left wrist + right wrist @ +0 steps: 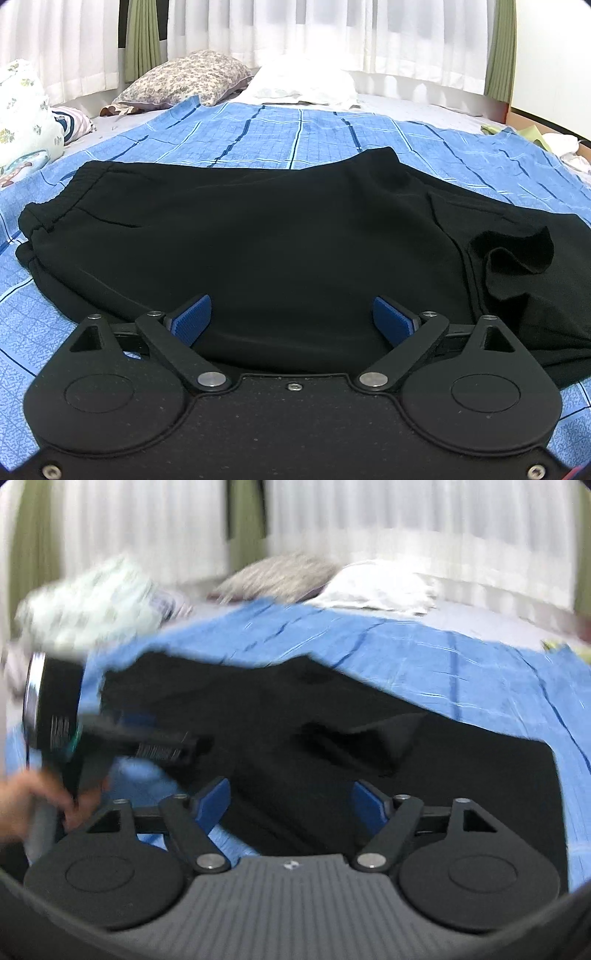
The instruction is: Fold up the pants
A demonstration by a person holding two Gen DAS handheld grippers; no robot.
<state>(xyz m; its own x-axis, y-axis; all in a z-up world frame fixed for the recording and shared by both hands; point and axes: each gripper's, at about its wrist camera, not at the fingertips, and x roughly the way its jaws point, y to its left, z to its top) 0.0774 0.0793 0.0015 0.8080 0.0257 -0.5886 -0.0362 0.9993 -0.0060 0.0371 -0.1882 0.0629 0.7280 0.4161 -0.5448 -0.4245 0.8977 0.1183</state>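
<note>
The black pants [266, 236] lie spread on a blue checked blanket [303, 129] that covers the bed, their long axis running left to right across the left wrist view. The gathered elastic waistband [48, 218] is at the left end, and the legs run off to the right, where a loose flap of cloth [517, 251] stands up in a rumpled fold. The left gripper [291, 321] sits low at the near edge of the pants with its blue-padded fingers [192, 321] spread wide apart; the cloth lies between and under them, but neither pad presses on it. In the right wrist view, which is blurred, the right gripper [290, 805] is likewise wide open with nothing between its fingers [212, 805], and it hangs above the near part of the pants [295, 731] and the blanket [461, 664]. At the left of that view the left gripper [159, 744] shows from the side, with a hand [33, 805] around its handle. At the head of the bed lie a flowered pillow [184, 81] and a white pillow [303, 81], with a bundle of pale printed bedding [26, 114] to the left. White curtains [295, 29] with green drapes [142, 37] hang behind the bed.
</note>
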